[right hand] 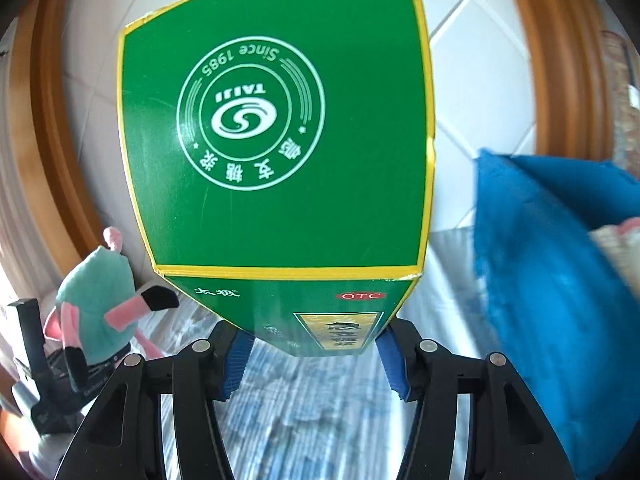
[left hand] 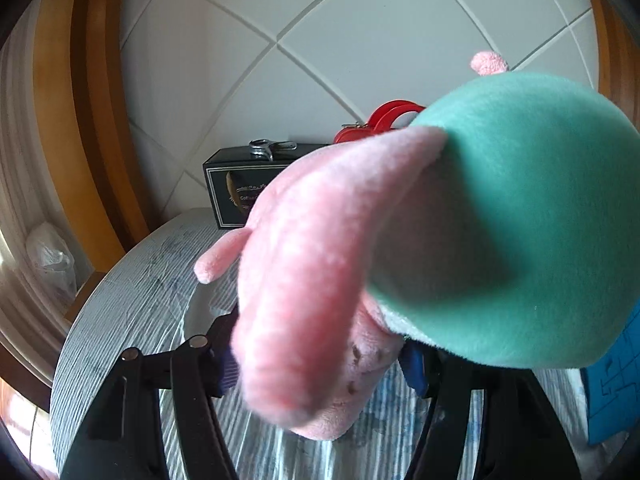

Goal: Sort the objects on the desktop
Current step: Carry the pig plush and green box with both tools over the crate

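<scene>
Left wrist view: blue-padded fingers (left hand: 414,364) of left gripper (left hand: 320,364) partly closed, clamped on snout end of soft pink plush pig in teal shirt (left hand: 460,248), carried clear above striped blue-and-white cloth on desk (left hand: 120,320). Beyond, black printed gift box (left hand: 228,196) with metal scissors (left hand: 266,148) on top, red ring-shaped object (left hand: 384,118) behind, against white tiled wall.

Right wrist view: fingers (right hand: 236,360) of right gripper (right hand: 314,360) partly closed, pinching bottom end of green-and-yellow cardboard medicine box (right hand: 280,140), raised off desk; blue fabric bag (right hand: 552,280) to right, plush pig visible at far left.

Both grippers angled moderately downward, loads projecting forward. Best handled by holding squeeze steady, travelling smoothly so floppy plush does not swing, keeping box clear of bag rim, lowering each over its place before opening
</scene>
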`<state>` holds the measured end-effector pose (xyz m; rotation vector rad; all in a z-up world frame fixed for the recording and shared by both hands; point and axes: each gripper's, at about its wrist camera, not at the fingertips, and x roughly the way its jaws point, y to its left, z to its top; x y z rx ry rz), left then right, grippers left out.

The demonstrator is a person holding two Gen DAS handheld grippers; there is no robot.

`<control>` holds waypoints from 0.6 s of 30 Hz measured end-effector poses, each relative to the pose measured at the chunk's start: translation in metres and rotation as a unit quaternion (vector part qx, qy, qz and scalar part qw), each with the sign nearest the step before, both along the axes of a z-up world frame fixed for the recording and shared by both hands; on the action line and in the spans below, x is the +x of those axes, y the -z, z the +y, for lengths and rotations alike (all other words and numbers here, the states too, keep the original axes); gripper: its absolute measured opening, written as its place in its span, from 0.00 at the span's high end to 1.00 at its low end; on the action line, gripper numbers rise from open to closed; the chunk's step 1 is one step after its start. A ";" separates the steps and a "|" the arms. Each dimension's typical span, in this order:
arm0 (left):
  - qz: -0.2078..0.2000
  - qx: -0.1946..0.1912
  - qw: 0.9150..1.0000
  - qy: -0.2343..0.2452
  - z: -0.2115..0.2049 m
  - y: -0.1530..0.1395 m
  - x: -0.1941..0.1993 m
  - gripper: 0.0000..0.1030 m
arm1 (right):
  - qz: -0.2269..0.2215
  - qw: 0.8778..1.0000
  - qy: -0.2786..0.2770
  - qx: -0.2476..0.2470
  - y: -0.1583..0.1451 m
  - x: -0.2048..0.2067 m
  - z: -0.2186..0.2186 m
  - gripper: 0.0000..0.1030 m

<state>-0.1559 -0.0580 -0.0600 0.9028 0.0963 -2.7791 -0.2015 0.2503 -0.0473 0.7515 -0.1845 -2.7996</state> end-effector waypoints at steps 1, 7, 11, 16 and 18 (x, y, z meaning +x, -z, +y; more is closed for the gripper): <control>0.004 -0.001 1.000 0.005 0.008 -0.004 0.003 0.39 | 0.006 1.000 0.007 -0.001 -0.004 0.007 0.010 0.46; 0.029 -0.007 0.999 0.043 0.068 -0.026 0.015 0.39 | 0.035 0.998 0.045 -0.009 -0.026 0.042 0.073 0.46; 0.046 -0.012 0.996 0.078 0.124 -0.041 0.015 0.39 | 0.057 0.996 0.064 -0.007 -0.039 0.059 0.122 0.46; 0.066 -0.011 0.990 0.123 0.204 -0.064 0.006 0.39 | 0.072 0.992 0.099 0.017 -0.058 0.062 0.193 0.46; 0.072 -0.015 0.987 0.141 0.241 -0.075 -0.003 0.39 | 0.074 0.991 0.109 0.022 -0.065 0.057 0.218 0.46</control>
